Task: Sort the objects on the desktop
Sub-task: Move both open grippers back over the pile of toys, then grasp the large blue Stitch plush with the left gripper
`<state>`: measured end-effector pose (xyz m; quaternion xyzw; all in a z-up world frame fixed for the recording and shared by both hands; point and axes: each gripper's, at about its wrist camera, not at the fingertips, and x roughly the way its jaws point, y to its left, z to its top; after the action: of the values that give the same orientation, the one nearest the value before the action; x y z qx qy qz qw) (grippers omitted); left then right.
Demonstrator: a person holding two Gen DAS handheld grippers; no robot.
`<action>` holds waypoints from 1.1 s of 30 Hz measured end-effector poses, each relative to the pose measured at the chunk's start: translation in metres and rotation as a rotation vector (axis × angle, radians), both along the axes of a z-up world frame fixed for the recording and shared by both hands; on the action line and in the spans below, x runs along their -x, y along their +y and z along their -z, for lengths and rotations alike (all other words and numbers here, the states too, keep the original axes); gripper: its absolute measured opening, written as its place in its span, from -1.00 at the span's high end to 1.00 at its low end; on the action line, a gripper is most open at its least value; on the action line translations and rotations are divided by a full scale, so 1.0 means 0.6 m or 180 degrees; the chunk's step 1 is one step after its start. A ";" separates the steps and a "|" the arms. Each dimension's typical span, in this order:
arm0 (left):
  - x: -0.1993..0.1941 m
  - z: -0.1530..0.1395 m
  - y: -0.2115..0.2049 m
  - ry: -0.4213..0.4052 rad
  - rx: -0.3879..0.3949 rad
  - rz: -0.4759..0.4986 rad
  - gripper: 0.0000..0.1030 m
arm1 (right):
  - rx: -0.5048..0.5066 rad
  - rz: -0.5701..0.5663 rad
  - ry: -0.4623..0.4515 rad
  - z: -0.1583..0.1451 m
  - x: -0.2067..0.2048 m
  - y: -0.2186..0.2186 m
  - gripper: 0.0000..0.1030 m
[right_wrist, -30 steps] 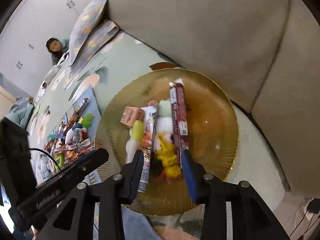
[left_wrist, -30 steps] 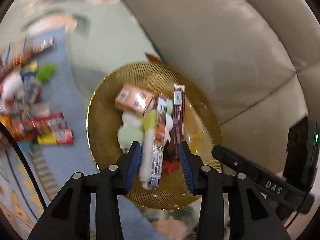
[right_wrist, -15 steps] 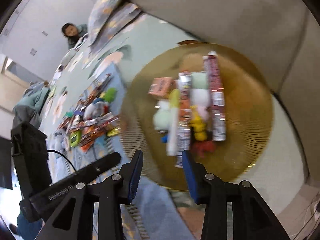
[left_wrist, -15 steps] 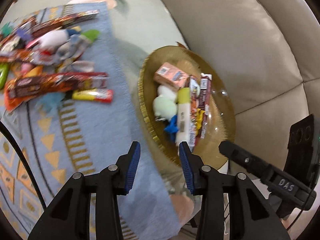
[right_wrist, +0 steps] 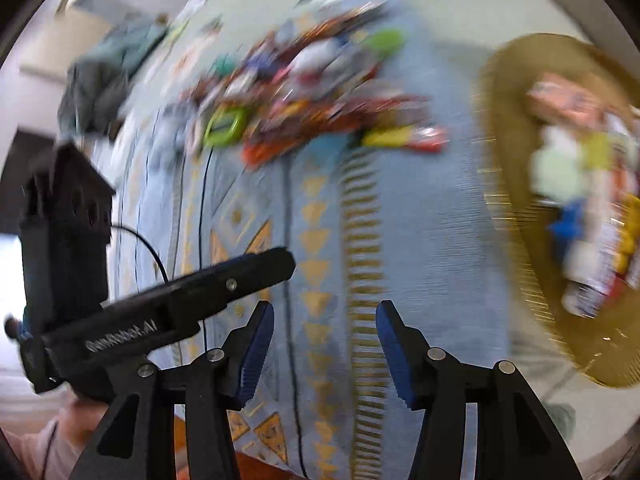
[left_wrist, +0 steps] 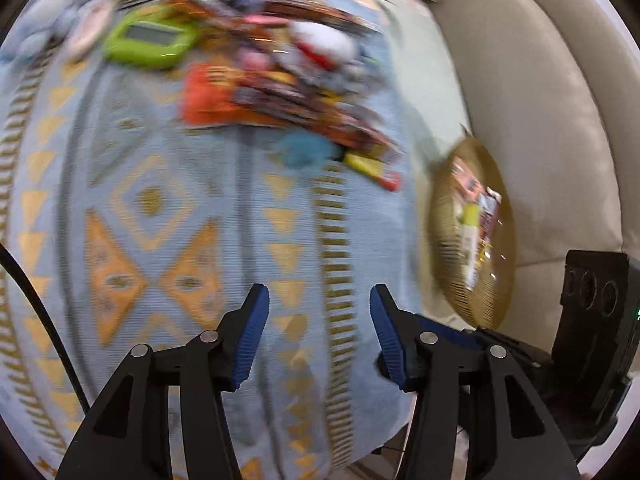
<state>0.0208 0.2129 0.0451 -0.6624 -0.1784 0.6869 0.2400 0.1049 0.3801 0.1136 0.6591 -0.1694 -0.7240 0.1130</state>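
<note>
My left gripper (left_wrist: pixel 319 312) hangs over the patterned blue mat (left_wrist: pixel 160 216), jaws opening, nothing between them. My right gripper (right_wrist: pixel 325 326) is also over the blue mat (right_wrist: pixel 420 220), jaws opening and empty. A blurred pile of snack wrappers and toys (left_wrist: pixel 280 76) lies at the mat's far side, with a green gadget (left_wrist: pixel 148 40) and a yellow-red packet (left_wrist: pixel 372 170). The same pile (right_wrist: pixel 320 92) shows in the right wrist view. The gold plate (left_wrist: pixel 444 240) with several snacks and toys sits to the right, also seen as a gold plate (right_wrist: pixel 504 184).
A beige sofa cushion (left_wrist: pixel 520 100) rises behind the plate. The other gripper's body (right_wrist: pixel 168 300) crosses the left of the right wrist view, with a black cable (right_wrist: pixel 204 208) on the mat. Clothes (right_wrist: pixel 104 80) lie far left.
Both grippers swung left from above the gold plate to above the blue mat. Their jaws stand wider apart. The plate slid to the right edge of both views.
</note>
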 end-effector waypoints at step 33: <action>0.341 0.066 -0.261 0.1023 0.1297 -0.0145 -0.99 | -0.1164 -0.0380 -0.0206 0.139 0.085 -0.227 -1.00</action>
<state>-0.1836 0.0562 0.0052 -0.5752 -0.0109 0.8103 0.1113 0.0539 0.2441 0.0300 0.7004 0.0008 -0.7132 0.0285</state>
